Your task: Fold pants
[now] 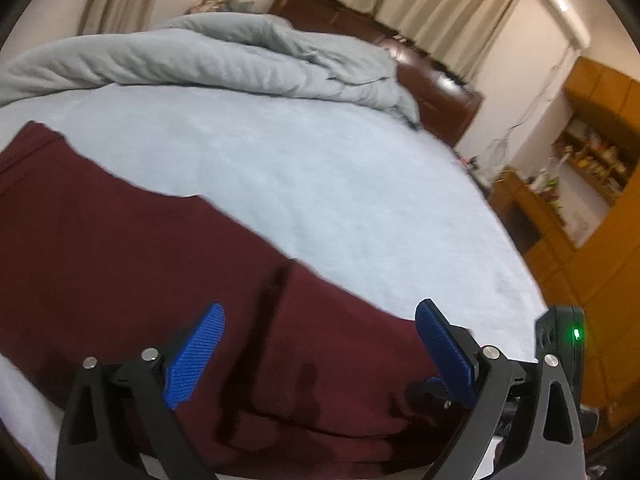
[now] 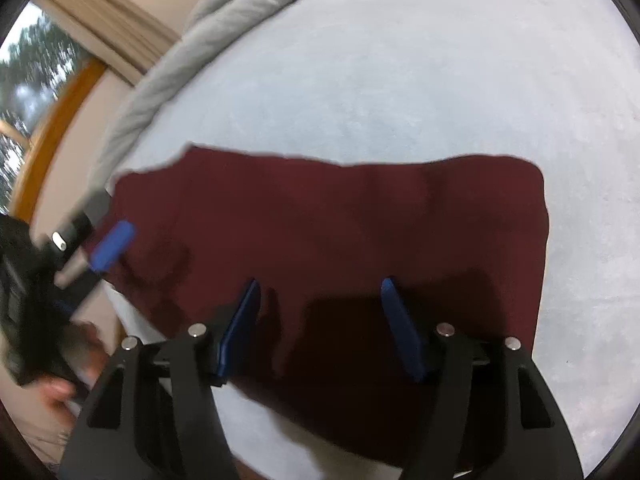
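Both grippers have their jaws spread with nothing pinched between them. The left gripper [image 1: 320,344] hangs over the near edge of the maroon pants [image 1: 140,260], its two blue pads [image 1: 194,356] wide apart. The right gripper [image 2: 320,320] hovers over the same garment with its own two blue pads [image 2: 240,328] parted above the cloth. There is one pair of pants, lying folded and flat on the near part of the pale blue bedsheet [image 1: 320,184]. One grey duvet [image 1: 200,64] is bunched along the far side. Only the left wrist view shows the brown headboard [image 1: 436,92] and the wooden shelves [image 1: 592,152] at right; only the right wrist view shows the window [image 2: 28,80] at left and the other gripper, blurred.
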Available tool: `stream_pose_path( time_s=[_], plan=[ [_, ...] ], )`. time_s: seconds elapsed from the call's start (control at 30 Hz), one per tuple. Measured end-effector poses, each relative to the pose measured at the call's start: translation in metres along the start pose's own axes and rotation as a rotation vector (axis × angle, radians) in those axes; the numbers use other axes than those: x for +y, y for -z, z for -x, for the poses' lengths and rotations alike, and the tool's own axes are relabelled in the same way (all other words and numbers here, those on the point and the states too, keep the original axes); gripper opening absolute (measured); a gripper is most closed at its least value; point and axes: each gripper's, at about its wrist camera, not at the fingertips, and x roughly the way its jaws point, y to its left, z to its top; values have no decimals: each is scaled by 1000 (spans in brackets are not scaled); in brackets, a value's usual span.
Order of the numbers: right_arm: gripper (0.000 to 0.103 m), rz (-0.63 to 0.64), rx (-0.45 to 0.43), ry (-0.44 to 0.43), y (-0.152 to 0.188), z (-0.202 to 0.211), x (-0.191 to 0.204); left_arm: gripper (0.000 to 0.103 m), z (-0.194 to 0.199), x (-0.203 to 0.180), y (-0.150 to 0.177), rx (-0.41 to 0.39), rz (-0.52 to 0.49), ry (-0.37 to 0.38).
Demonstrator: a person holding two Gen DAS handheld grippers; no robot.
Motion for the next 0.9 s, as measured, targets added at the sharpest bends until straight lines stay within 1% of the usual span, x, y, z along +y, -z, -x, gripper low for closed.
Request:
stream_pose_path(
  time_s=[0.03,0.07,0.13,0.17,0.23,0.27,0.33,0.37,0.4,0.47,0.57,0.67,0.73,0.8,0.83,0.87,0.9],
  plan=[
    [63,-25,-17,-42,-3,9,-3,97,1,-2,0,-4,-6,29],
    [63,-45,-42,-67,-6,19,-5,97,3,-6,-1,-6,-12,85],
    [63,-56,-86,-50,-14,34,-12,98,1,-14,-2,-9,-19,165],
    [63,-57,-99,-37,-18,39,-16,99,-3,-18,-2,6,-16,223],
    [63,-65,-104,-11,-21,42,-26,99,-16,-22,-1,54,0,271],
    [63,-81,-94,9,-22,40,-33,99,-21,-22,0,76,9,271],
    [60,-117,-72,2,-22,31,-49,99,-36,-18,2,137,28,229],
    [58,-134,-59,0,-22,26,-57,99,-46,-15,5,183,36,194],
    [56,-146,-54,0,-19,22,-63,99,-50,-13,7,203,43,176],
    [56,-145,-61,1,-15,19,-67,99,-57,-12,10,229,34,158],
    [56,-110,-65,32,-15,8,-58,99,-60,-20,14,232,-23,121],
    [56,-106,-65,34,-16,5,-55,99,-61,-27,18,227,-74,95],
    [58,-127,-68,7,-17,10,-57,99,-56,-27,17,222,-70,104],
    [59,-156,-83,-21,-21,17,-54,99,-48,-24,15,213,-41,124],
    [62,-163,-100,-46,-20,26,-52,99,-37,-22,12,203,-23,123],
    [64,-155,-114,-57,-18,34,-47,99,-29,-21,9,185,-17,124],
    [65,-132,-124,-63,-15,41,-40,99,-12,-17,3,144,-5,133]
  ],
)
